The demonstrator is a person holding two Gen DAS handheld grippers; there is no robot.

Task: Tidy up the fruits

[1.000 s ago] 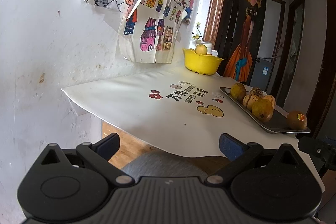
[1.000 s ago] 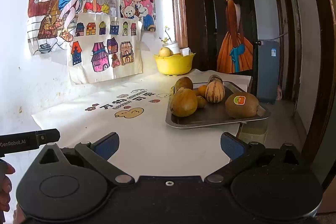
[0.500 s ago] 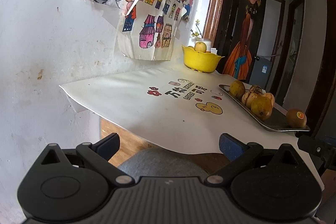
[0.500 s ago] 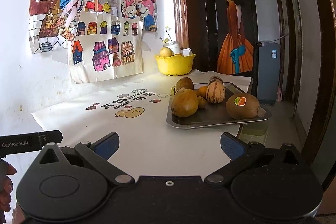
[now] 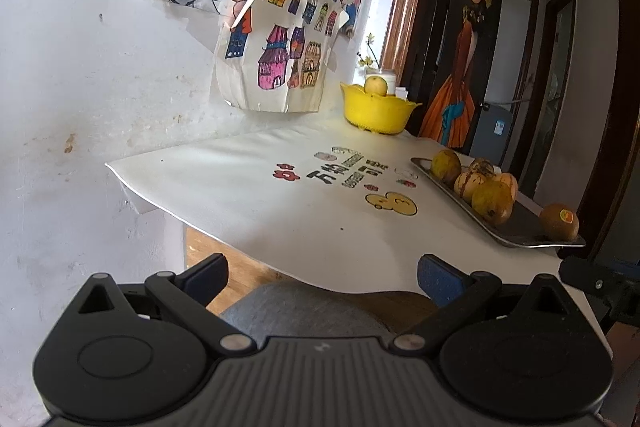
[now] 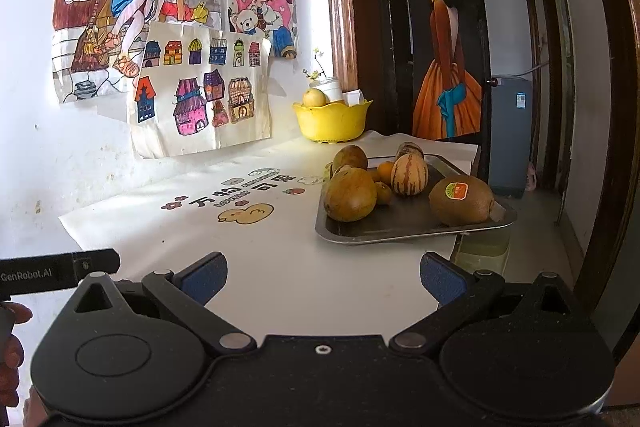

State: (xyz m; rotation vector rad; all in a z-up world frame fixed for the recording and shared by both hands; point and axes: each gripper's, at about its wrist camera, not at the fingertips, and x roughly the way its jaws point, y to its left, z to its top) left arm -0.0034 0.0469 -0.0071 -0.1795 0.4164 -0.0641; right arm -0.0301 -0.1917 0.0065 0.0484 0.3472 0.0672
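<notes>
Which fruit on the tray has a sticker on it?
The brown kiwi at the near right corner of the metal tray. It alone wears a red and yellow sticker; the striped melon and other fruits have none.

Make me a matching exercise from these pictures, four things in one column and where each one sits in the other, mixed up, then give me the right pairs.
Things:
1. kiwi with sticker
2. striped melon
3. pale round fruit
4. duck print

Places:
A. inside the yellow bowl
B. on the white table cover, left of the tray
C. near corner of the metal tray
D. middle of the tray, upright

Pairs: 1-C, 2-D, 3-A, 4-B
</notes>
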